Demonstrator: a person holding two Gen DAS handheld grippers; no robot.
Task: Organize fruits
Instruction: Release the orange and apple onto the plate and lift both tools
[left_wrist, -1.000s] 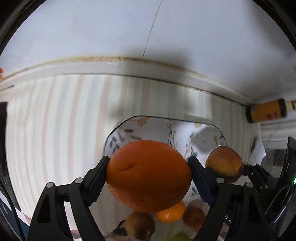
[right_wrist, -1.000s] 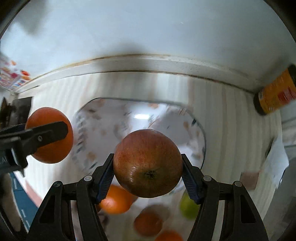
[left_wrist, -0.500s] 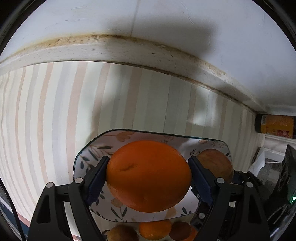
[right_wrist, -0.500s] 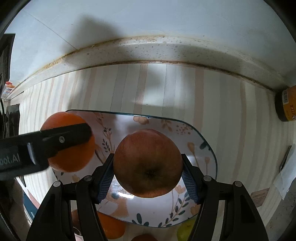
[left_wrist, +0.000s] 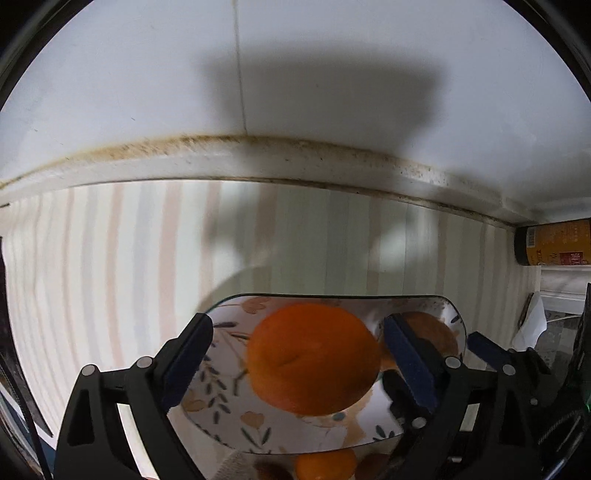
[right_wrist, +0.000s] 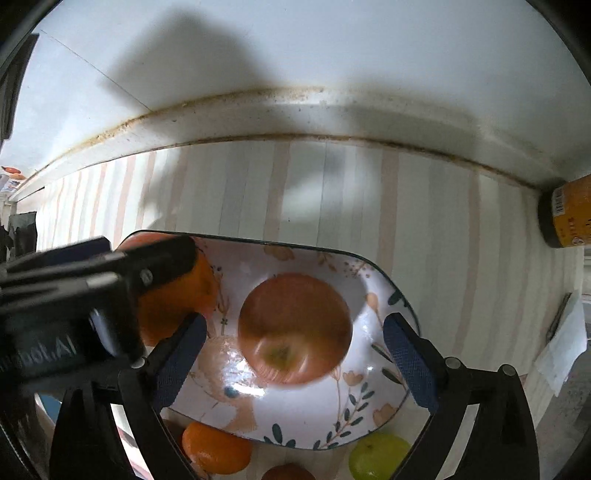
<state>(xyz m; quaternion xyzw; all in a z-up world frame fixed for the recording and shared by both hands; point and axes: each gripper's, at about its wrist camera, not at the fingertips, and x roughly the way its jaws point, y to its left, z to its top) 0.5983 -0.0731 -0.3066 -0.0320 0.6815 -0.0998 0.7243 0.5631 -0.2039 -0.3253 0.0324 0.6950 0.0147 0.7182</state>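
Since the earlier frames both fruits have left their grips: the orange (left_wrist: 313, 357) and the apple (right_wrist: 294, 328), clamped between blue pads a moment ago, now sit loose above the flowered plate (right_wrist: 325, 417), and both pairs of jaws have spread apart.

The left hand-held gripper (left_wrist: 297, 363) points down over the plate's left part. Its jaws are opening; the orange is between them, with a clear gap on the left pad's side, while the right pad stands just beside the fruit, and whether it touches I cannot tell. The orange is blurred and lies over the plate's surface; whether it rests on it yet cannot be told.

The right hand-held gripper (right_wrist: 294, 363) points down over the plate's middle. Its jaws are opening too, with the apple between them and gaps on both sides, so nothing is gripped. The apple is also blurred, stem end toward the camera, over the white centre of the plate.

In the right wrist view the left hand-held gripper crosses the plate's left edge and hides most of the orange. In the left wrist view the apple (left_wrist: 428, 334) shows just behind the left gripper's right finger, on the plate's right side.

The plate rests on the striped worktop (right_wrist: 424, 221). Just beside its near rim lie 1 mandarin (right_wrist: 216, 446), 1 green fruit (right_wrist: 378, 456) and 1 dark reddish fruit (right_wrist: 288, 472), all off the plate. A yellow-labelled jar (right_wrist: 569, 212) lies well to the plate's right, against the back ledge (right_wrist: 258, 122).
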